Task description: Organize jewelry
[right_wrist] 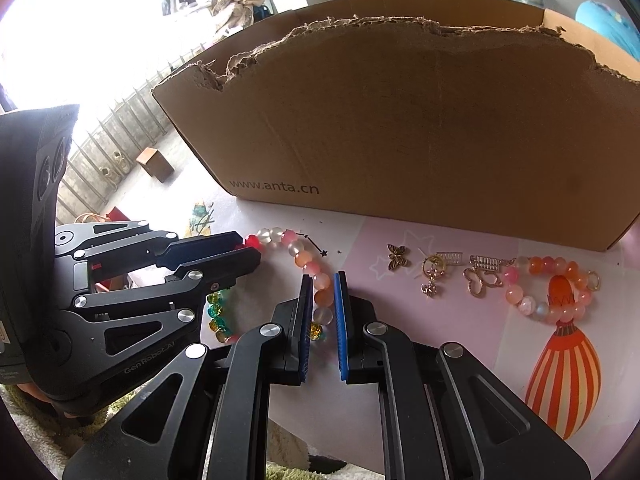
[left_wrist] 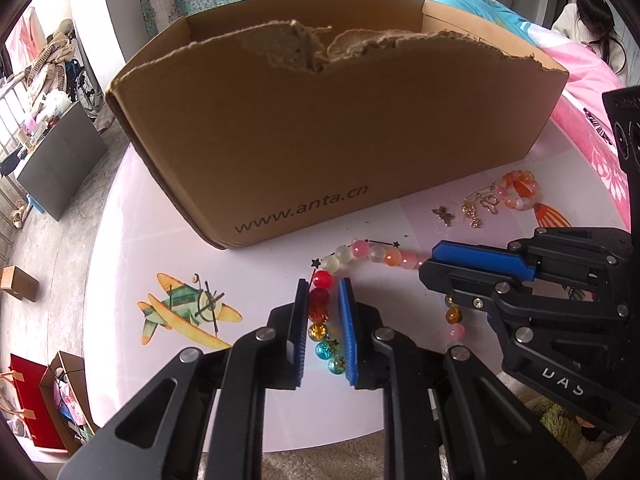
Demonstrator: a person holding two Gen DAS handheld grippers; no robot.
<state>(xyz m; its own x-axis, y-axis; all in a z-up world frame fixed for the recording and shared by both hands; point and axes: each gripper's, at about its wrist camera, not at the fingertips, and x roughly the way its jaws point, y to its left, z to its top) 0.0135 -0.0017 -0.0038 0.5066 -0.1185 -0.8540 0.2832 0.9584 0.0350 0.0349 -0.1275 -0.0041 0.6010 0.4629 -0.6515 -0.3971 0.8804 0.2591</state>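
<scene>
Blue pads of the left gripper [left_wrist: 325, 320] straddle the red end of the bead bracelet [left_wrist: 362, 252], whose beads run lengthwise along the slot between the fingers. The jaws stand slightly apart, and whether they press the beads cannot be told. The right gripper [right_wrist: 321, 308] likewise brackets the bracelet's pink-and-orange run, jaws a little apart, contact unclear. So the loop lies between both grippers, each over one side of it, neither nearer. A lift probably calls for both to close and rise together.

Beyond the right gripper, to its right, lie a butterfly charm [right_wrist: 397, 257], gold charms [right_wrist: 432, 276] and a second bracelet [right_wrist: 552, 292]. Farthest stands the cardboard box [left_wrist: 320, 132], behind everything.

The left wrist view shows the red and teal beads inside the left slot. The right wrist view alone shows all the loose charms clearly.
</scene>
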